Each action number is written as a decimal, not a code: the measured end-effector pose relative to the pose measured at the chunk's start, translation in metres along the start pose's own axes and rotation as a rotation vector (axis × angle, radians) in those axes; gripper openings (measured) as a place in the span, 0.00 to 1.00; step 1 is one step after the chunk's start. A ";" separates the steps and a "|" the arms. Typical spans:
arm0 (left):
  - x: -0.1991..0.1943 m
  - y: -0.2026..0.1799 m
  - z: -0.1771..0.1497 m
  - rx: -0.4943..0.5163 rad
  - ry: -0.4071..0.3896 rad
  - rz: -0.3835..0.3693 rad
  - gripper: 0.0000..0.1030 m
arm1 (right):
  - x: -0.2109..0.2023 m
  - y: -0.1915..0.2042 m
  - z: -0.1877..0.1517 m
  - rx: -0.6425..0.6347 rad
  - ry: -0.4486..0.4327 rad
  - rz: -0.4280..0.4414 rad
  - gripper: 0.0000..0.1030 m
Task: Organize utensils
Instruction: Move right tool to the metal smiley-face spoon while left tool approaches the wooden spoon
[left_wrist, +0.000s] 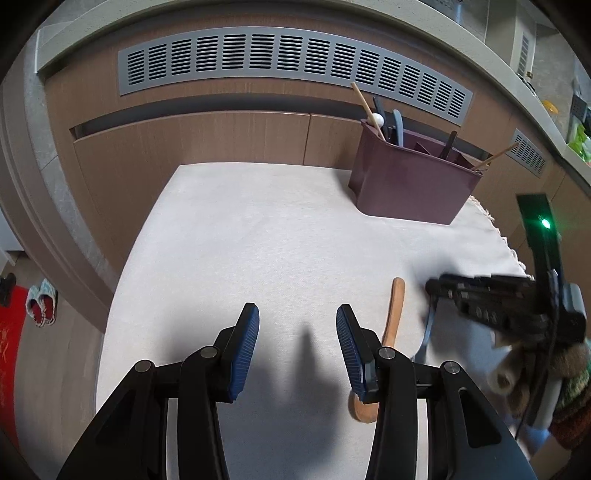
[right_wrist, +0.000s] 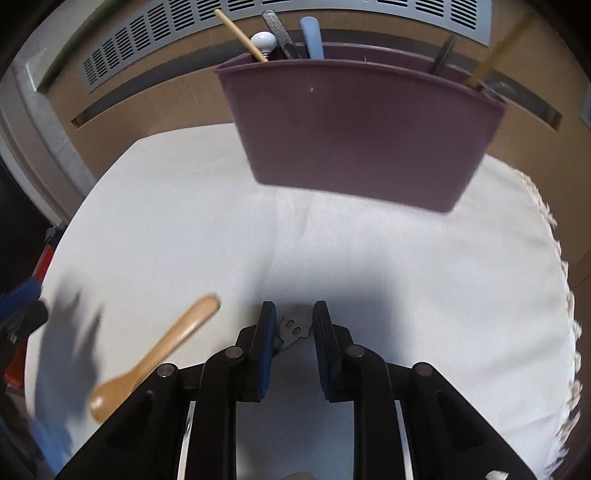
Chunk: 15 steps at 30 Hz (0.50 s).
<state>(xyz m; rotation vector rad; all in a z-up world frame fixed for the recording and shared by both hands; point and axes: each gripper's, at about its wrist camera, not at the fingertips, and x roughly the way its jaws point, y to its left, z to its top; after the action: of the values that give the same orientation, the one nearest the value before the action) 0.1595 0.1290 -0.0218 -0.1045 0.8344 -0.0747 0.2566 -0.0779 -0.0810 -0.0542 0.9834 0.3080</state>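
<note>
Utensils are mostly sorted: the maroon holder (right_wrist: 354, 133) stands at the far side of the cloth-covered table (left_wrist: 258, 236), handles poking up from its left and right compartments, so loose pieces can be dropped in upright by kind. Two pieces lie on the cloth near the front. A wooden spoon (right_wrist: 155, 358) lies bowl toward the camera, just beside the left gripper (left_wrist: 297, 321), whose jaws stand wide apart and hold nothing, probably waiting its turn. The right gripper (right_wrist: 294, 323) points steeply down with its jaws partly open, straddling the pierced end of a metal utensil (right_wrist: 293, 328) without the pads visibly pressing it, a stance that looks set for closing on that handle and carrying it to the holder
</note>
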 end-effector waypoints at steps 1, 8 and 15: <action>0.000 0.000 0.001 0.003 0.001 -0.001 0.43 | -0.003 0.002 -0.005 -0.003 0.007 0.017 0.21; 0.001 0.000 0.002 0.004 0.012 -0.001 0.43 | -0.020 0.039 -0.036 -0.204 0.014 0.086 0.22; -0.001 0.017 0.000 -0.049 0.023 0.027 0.43 | -0.034 0.050 -0.065 -0.347 0.028 0.079 0.22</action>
<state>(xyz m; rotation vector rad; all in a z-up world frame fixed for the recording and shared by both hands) 0.1591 0.1461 -0.0233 -0.1390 0.8609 -0.0300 0.1724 -0.0500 -0.0847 -0.3367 0.9523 0.5496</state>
